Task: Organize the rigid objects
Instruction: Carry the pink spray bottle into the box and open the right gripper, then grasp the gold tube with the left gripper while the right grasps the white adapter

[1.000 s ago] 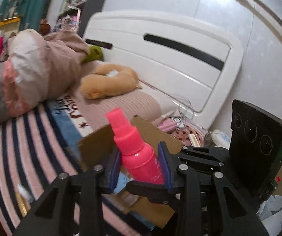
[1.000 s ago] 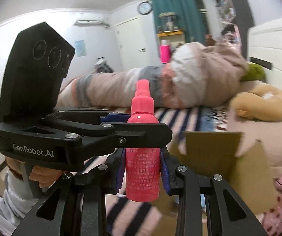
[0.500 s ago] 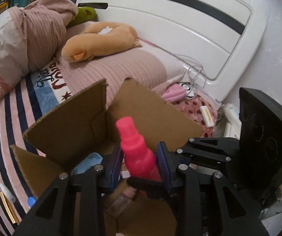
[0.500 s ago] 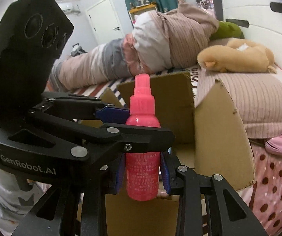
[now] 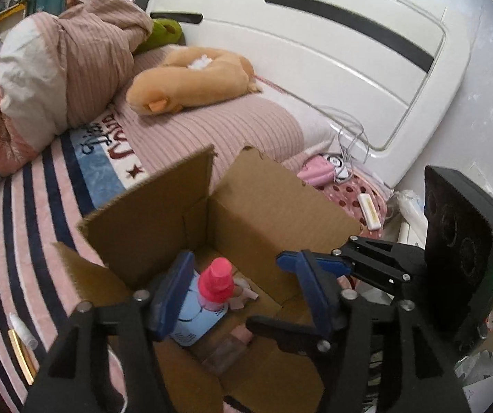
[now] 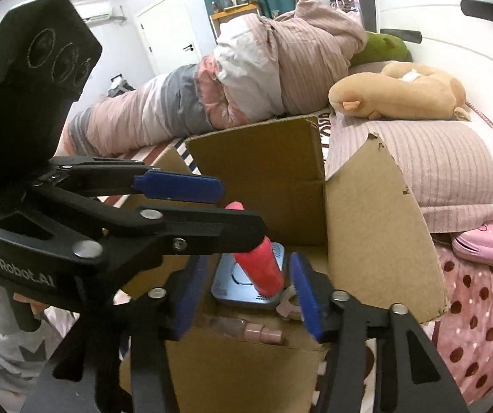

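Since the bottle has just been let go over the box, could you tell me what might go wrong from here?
1. The pink spray bottle leans on the blue-grey device in the cardboard box; it may topple onto the items beneath.
2. Both claws, left and right, are opening around it; a pad could clip the bottle on withdrawal.
3. The left claw crosses just above the right one, so they might collide.

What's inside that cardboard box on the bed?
Inside the cardboard box: a pink spray bottle on a pale blue device, and a clear bottle with a pinkish cap. The claws cover the rest of the floor.
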A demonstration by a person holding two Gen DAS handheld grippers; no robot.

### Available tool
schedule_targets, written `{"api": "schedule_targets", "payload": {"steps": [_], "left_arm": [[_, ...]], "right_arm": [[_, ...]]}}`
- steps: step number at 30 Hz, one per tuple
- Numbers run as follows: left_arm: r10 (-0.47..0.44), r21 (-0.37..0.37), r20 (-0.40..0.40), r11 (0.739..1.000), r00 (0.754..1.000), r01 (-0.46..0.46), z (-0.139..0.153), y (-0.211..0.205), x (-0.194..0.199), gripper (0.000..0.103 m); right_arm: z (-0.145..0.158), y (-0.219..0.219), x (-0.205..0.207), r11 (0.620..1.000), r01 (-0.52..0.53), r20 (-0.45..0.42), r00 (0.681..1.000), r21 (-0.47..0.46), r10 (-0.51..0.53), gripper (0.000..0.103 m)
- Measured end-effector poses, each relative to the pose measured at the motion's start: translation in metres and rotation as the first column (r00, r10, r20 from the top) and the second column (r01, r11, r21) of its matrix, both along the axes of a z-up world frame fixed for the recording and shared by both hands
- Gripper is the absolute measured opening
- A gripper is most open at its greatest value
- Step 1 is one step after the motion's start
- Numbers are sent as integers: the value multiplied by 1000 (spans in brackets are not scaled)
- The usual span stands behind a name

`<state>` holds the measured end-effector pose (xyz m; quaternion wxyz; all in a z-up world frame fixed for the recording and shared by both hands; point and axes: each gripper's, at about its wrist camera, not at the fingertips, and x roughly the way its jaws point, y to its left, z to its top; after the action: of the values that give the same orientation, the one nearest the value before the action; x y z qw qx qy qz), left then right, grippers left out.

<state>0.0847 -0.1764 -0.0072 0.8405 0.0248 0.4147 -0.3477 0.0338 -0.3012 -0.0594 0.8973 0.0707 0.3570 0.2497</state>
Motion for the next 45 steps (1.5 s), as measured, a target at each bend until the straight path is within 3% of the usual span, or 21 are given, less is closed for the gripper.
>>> {"api": "schedule_targets", "payload": {"steps": [2,10,15,19,23,29,37,39,41,45], "left_arm": [[15,-17,18,1000,1000,-15,6,12,-3,63],[171,-87,109,983,979,-162,32,104,-22,68],[304,-87,161,952,939,-293,31,175,-38,74],[403,-55,175,915,898,-400,14,229,-48,76],[481,-19,152,875,863,-484,-13,267,-47,77],[530,24,75,846,845,-533,-65,294,-34,77],[531,89,-59,846,845,-526,-136,290,0,76],[527,86,-98,850,844,-520,-151,287,9,68],[524,90,-123,852,843,-516,-161,282,16,47],[553,129,-103,832,827,-540,-173,275,26,28]], "right_arm": [[5,3,-4,1000,17,17,1000,-6,-17,62],[45,36,-21,999,49,136,990,-13,-47,63],[71,81,-28,999,-2,202,979,-48,12,63],[72,128,-24,994,-93,185,977,-58,103,63],[58,176,-19,979,-184,142,970,-88,195,62],[10,224,0,961,-258,13,965,-100,261,62],[-67,235,41,970,-118,-119,988,-212,94,60],[-81,233,51,965,-100,-146,987,-242,66,56],[-91,233,57,960,-95,-162,985,-264,53,56],[-107,230,67,958,-107,-193,980,-267,55,56]]}}
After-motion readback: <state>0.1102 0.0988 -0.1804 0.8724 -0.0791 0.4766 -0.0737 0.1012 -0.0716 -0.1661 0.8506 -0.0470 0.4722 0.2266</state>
